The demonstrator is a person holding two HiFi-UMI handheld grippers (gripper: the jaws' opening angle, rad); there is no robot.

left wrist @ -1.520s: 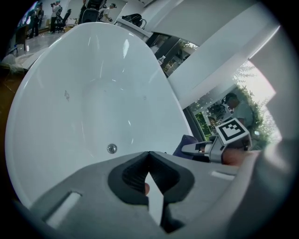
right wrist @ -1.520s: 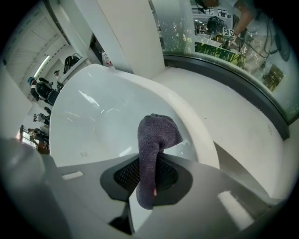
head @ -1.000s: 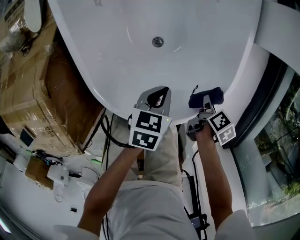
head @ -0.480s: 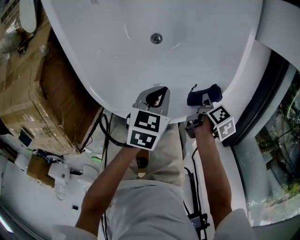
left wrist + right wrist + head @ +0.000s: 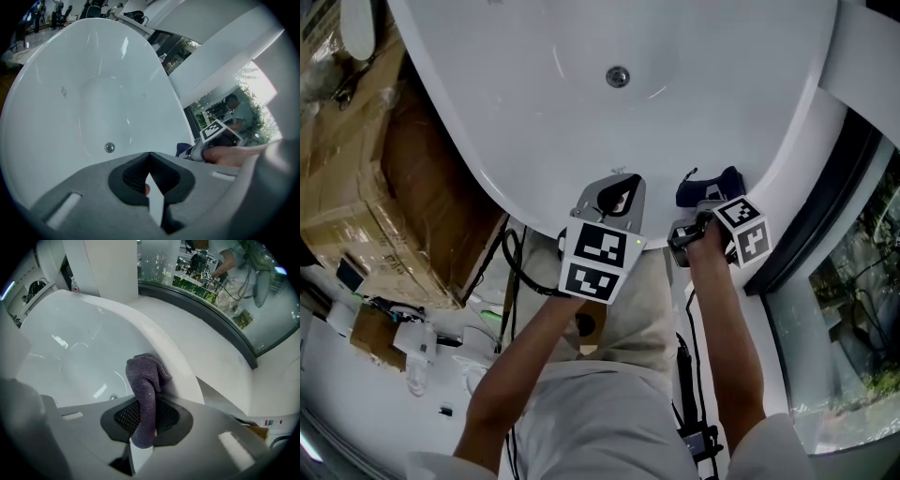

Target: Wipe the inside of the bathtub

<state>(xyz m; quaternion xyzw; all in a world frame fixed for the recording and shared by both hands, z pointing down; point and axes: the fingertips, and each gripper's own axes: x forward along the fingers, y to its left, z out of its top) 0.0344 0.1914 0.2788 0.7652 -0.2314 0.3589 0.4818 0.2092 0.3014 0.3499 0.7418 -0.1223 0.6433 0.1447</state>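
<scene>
- We can read no words, brand names or numbers in any view.
- The only signs are black-and-white square markers, which are patterns and not letters. Two faces show on the cube [image 5: 598,262] of the left gripper [image 5: 615,195], just outside the bathtub [image 5: 534,122] rim.
- More such markers sit on the cube [image 5: 741,239] of the right gripper [image 5: 705,199], also at the bathtub rim.
- In the right gripper view, a small label [image 5: 271,422] with red marks lies beyond the bathtub. It is too small for us to read.
</scene>
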